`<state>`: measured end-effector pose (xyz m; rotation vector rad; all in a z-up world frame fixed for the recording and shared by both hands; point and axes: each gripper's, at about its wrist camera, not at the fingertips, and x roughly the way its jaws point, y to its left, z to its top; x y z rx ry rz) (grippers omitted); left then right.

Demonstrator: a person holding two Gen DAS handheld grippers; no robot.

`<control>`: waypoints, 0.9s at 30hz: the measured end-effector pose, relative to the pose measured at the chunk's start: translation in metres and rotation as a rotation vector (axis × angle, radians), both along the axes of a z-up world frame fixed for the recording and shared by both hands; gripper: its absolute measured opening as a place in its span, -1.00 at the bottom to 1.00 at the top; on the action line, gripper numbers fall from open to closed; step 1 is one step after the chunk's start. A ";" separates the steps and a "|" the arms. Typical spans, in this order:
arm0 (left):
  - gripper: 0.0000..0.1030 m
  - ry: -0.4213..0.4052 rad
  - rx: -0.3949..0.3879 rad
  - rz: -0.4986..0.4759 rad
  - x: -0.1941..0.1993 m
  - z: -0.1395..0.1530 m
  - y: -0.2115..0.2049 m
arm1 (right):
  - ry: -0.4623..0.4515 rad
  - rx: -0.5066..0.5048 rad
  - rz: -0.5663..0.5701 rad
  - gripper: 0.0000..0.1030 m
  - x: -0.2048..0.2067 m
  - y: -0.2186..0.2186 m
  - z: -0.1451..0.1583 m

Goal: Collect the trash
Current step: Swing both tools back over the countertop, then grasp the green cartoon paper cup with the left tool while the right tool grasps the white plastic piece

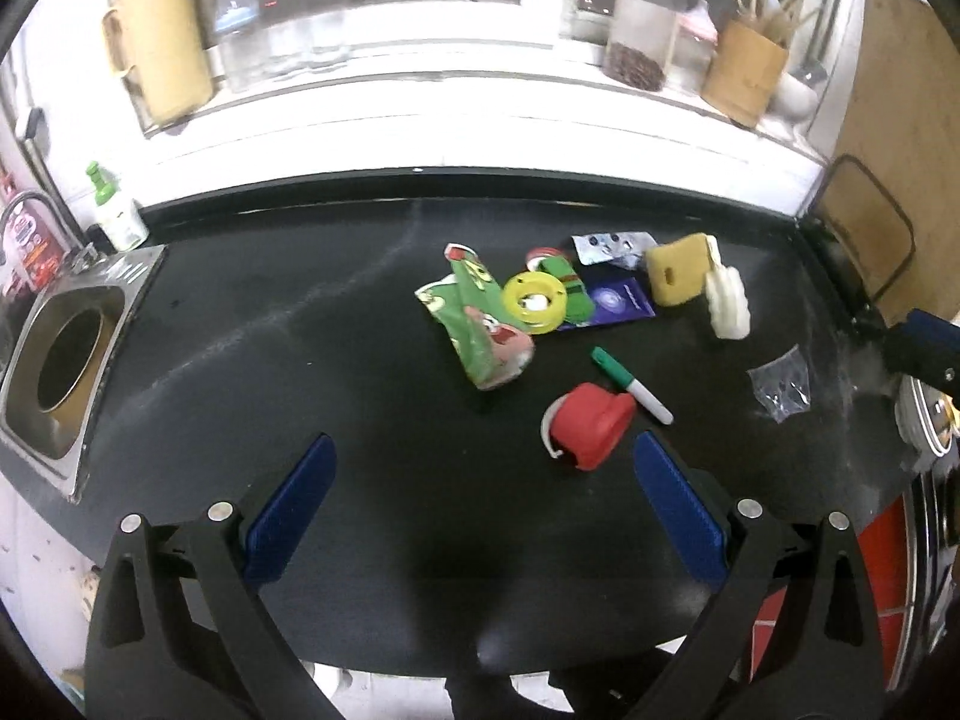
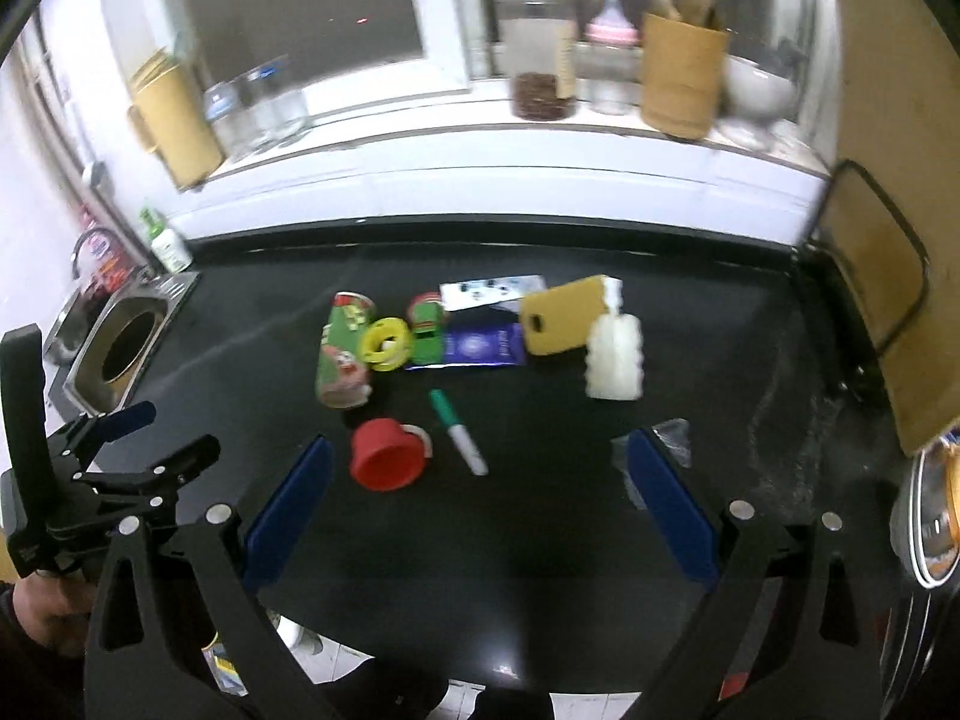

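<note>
Left gripper spread wide, pinching nothing, low over the near edge of the black counter. Right gripper spread wide too, pinching nothing, over the same near edge.

Trash in a bunch at the middle of the counter, ahead of both grippers and apart from them. Closest: a red cap on its side, just ahead of the left gripper's right finger. In the right wrist view, the same red cap just ahead of the left finger, a bit inside the gap. Right beside the cap, a green marker, flat and slanted. Farther back, a crumpled green wrapper, touching a yellow ring. Behind the ring, a small green and red thing, too blurry to tell. Next to it a purple packet, flat, and a pill sheet behind that. More to the right, a yellow sponge leaning against a white bottle.

Off alone at the right, a clear bag, partly behind the right gripper's right finger in its own view.

Far left, a steel bin hole set into the counter, well apart from the trash.
</note>
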<state>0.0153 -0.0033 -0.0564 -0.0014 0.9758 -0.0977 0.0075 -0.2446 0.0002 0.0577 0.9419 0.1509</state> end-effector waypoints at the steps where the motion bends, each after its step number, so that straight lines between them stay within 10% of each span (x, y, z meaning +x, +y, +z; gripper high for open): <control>1: 0.87 0.004 0.001 -0.002 0.003 -0.001 -0.003 | 0.000 0.001 -0.008 0.84 -0.001 -0.001 0.000; 14: 0.87 0.095 -0.009 0.035 0.060 -0.041 -0.016 | 0.053 -0.005 -0.029 0.84 0.036 -0.025 -0.028; 27: 0.87 0.208 0.082 0.068 0.146 -0.132 -0.018 | 0.224 -0.051 -0.064 0.84 0.134 -0.051 -0.122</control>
